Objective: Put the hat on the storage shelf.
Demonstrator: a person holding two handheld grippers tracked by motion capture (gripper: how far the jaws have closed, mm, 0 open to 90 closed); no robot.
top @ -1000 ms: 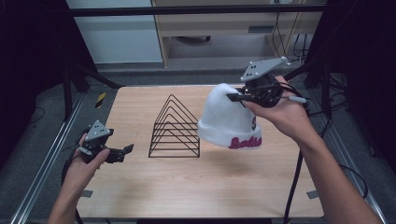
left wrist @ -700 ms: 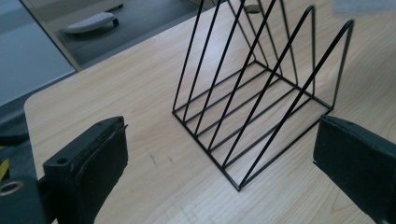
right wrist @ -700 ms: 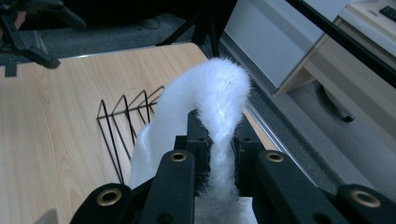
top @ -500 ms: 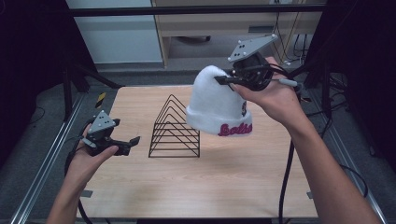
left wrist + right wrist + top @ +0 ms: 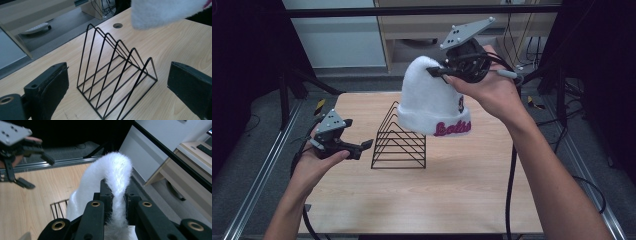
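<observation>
Right gripper (image 5: 436,71), jaws clamped on the crown of a white fuzzy beanie (image 5: 432,102) hanging in the air above the black wire rack (image 5: 399,140) on the wooden table (image 5: 472,195); left gripper (image 5: 362,147), jaws spread and empty, beside the rack's left end.

The right gripper (image 5: 115,202) is pinching a fold of the white fuzzy hat (image 5: 117,170) between its black jaws, while the left gripper (image 5: 15,157) is hovering over the wooden table (image 5: 27,205) beyond.
</observation>
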